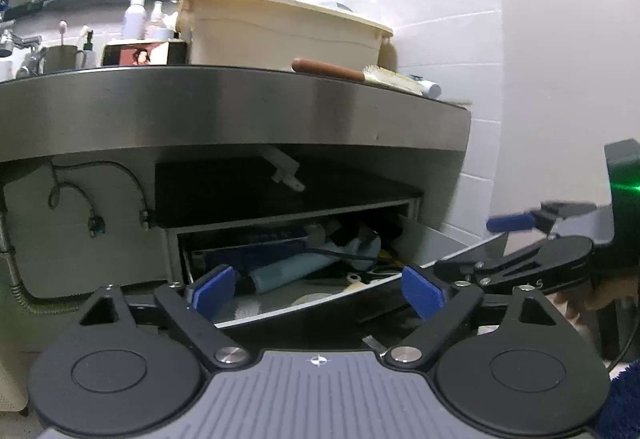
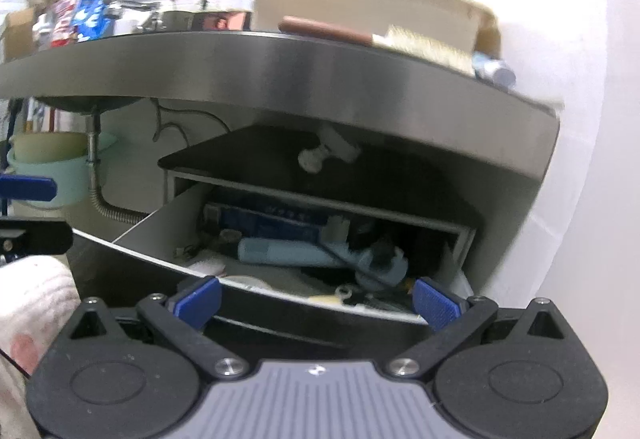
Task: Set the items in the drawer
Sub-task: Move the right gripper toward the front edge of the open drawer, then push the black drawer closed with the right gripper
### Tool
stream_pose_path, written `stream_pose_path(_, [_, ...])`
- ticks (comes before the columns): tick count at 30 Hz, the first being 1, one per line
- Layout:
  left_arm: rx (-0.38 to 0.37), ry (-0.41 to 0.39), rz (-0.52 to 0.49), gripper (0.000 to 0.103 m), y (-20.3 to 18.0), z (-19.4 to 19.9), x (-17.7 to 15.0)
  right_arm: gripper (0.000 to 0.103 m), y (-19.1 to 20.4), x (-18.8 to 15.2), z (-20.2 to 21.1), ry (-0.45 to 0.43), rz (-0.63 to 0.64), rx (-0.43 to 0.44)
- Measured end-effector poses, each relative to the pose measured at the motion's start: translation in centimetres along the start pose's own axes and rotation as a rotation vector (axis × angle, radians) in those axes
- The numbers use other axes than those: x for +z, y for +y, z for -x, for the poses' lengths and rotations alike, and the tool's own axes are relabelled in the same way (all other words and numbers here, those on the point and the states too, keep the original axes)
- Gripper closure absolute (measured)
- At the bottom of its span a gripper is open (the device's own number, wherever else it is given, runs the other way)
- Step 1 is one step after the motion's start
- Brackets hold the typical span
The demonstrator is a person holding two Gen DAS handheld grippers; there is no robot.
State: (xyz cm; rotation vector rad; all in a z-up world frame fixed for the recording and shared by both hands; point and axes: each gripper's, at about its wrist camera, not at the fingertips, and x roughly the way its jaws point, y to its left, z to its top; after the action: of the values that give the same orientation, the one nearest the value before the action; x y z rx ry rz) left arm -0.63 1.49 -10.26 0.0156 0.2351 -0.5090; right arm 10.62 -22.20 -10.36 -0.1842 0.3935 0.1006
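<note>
Both claws empty, jaws apart: left claw (image 1: 318,293), right claw (image 2: 318,303). Drawer (image 1: 434,243) open; brush (image 1: 352,73) on counter (image 1: 240,107) at 12 o'clock.

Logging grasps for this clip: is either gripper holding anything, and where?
Nothing. Left gripper and right gripper are both open and empty before the open drawer.

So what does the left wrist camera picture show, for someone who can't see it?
An open drawer under a steel counter is stuffed with tubes and small clutter, and the left hand-held gripper waits open and empty in front of it. A wooden-handled brush and a beige tub sit on the counter, and the right hand-held gripper shows at the right edge.
</note>
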Motion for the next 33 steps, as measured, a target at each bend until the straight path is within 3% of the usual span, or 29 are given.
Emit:
stream_pose_path(9, [0.024, -0.089, -0.056, 0.001, -1.0, 2.1, -0.2, 0.002, 1.0, -0.5, -1.3, 0.064, -0.010, -0.013])
stream_pose_path(17, [0.063, -0.066, 0.046, 0.001, 0.7, 1.9, 0.0, 0.012, 1.2, -0.9, -2.9, 0.145, -0.061, 0.009])
stream_pose_path(33, [0.001, -0.098, 0.040, 0.001, 0.7, 2.4, 0.1, 0.012, 1.8, -2.1, -7.1, 0.294, -0.158, 0.005])
